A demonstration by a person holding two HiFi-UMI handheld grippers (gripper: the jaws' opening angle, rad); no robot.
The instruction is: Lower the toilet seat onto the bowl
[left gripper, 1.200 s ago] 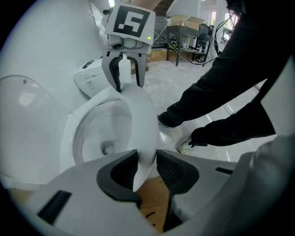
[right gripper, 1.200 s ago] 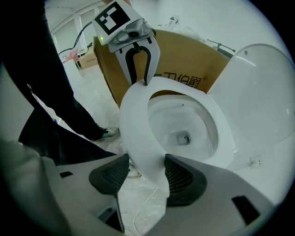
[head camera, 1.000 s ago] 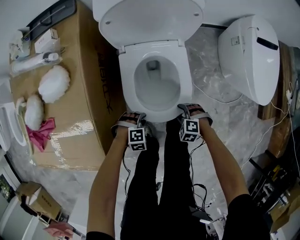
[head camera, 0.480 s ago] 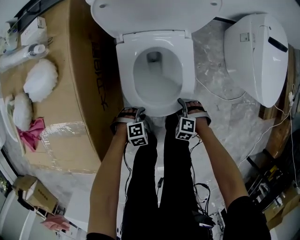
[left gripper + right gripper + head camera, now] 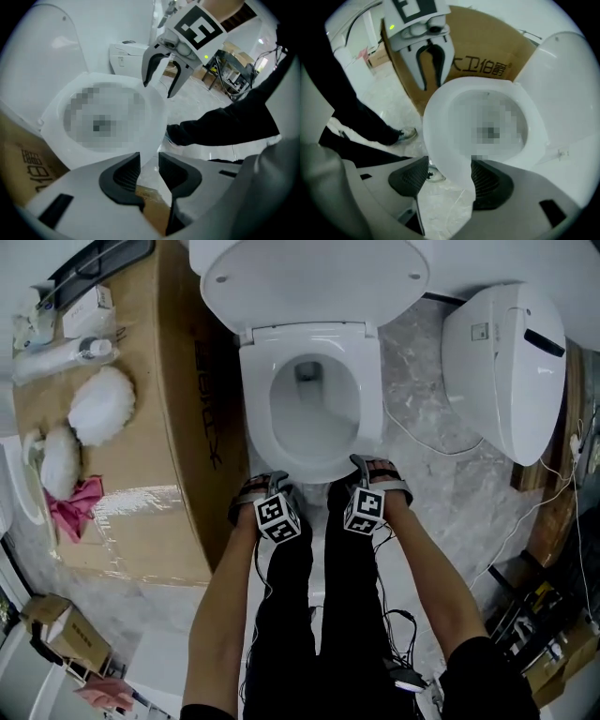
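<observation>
Seat (image 5: pixel 256 399) seemingly rests on bowl (image 5: pixel 314 427); cardboard box (image 5: pixel 150 474) stands left.

Left side: cardboard box (image 5: pixel 169 427) just beside toilet seat (image 5: pixel 255 399); I see no way through there. Ahead: raised lid (image 5: pixel 309 277) walls off everything behind seat. Right side: open strip of floor (image 5: pixel 422 484) between bowl and second toilet (image 5: pixel 502 362), with cable (image 5: pixel 410 439) lying across it. Behind: person's legs (image 5: pixel 319 615) close at back of both grippers. Right gripper (image 5: pixel 450 176): jaws opening, seat's front rim between them. Left gripper (image 5: pixel 149 164): narrow gap, seat edge just ahead. I read free room above seat.
</observation>
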